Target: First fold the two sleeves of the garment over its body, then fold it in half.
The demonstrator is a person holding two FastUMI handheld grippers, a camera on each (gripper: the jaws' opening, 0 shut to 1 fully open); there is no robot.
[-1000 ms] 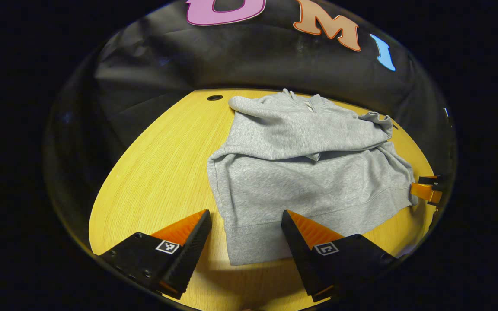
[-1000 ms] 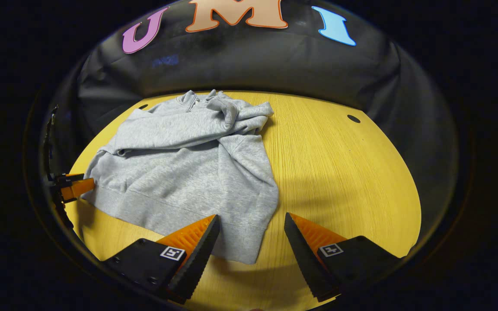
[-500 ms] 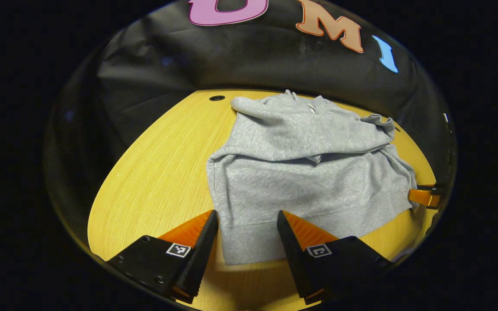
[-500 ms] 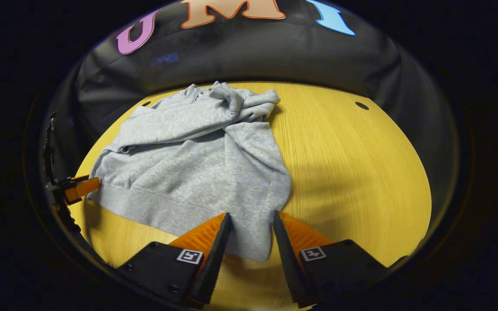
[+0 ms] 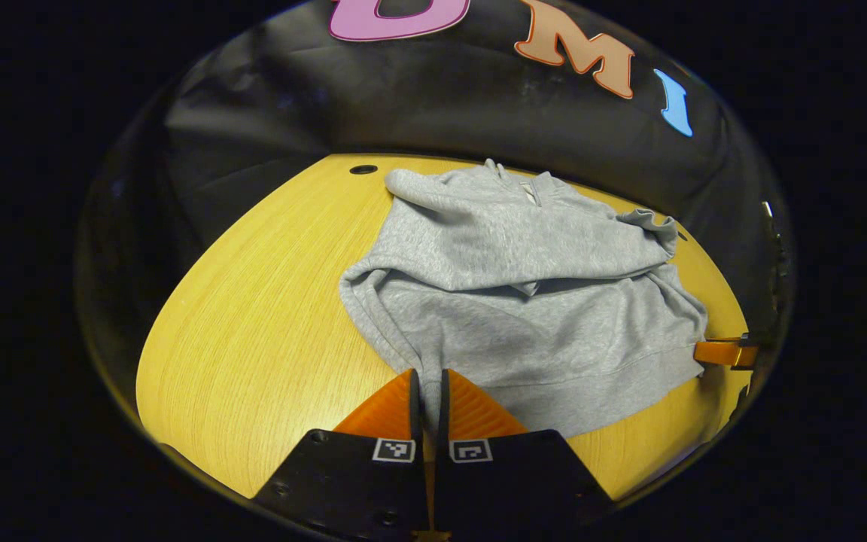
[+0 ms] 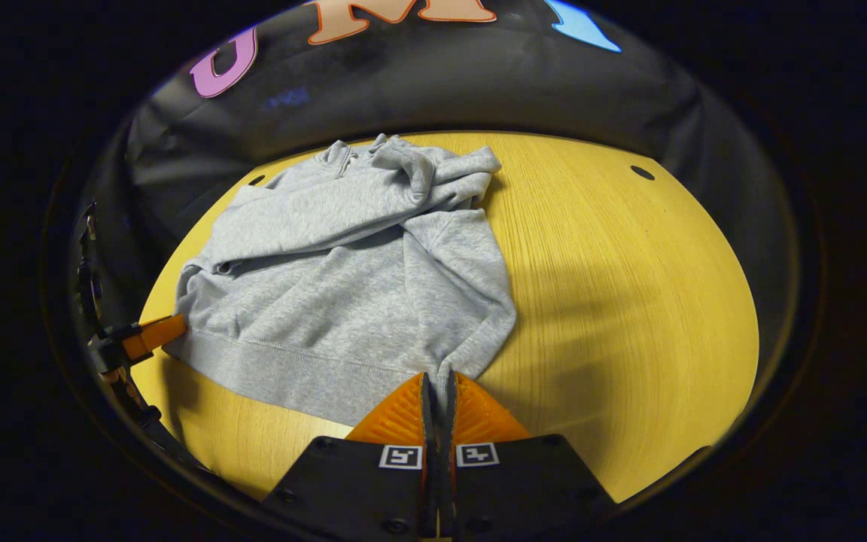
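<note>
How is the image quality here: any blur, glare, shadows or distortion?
Left gripper view: sharp, the table edge bowed by fisheye, corners dim. Right gripper view: sharp too, soft shadows on the wood right of the sweatshirt, no glare.

Your right gripper is clamped on the near hem corner of the grey sweatshirt, fingers pressed together with a thin fold of fabric between them. The garment lies on the yellow wooden table with both sleeves crossed over its chest (collar at the far end). Your left gripper touches the hem's other corner.
</note>
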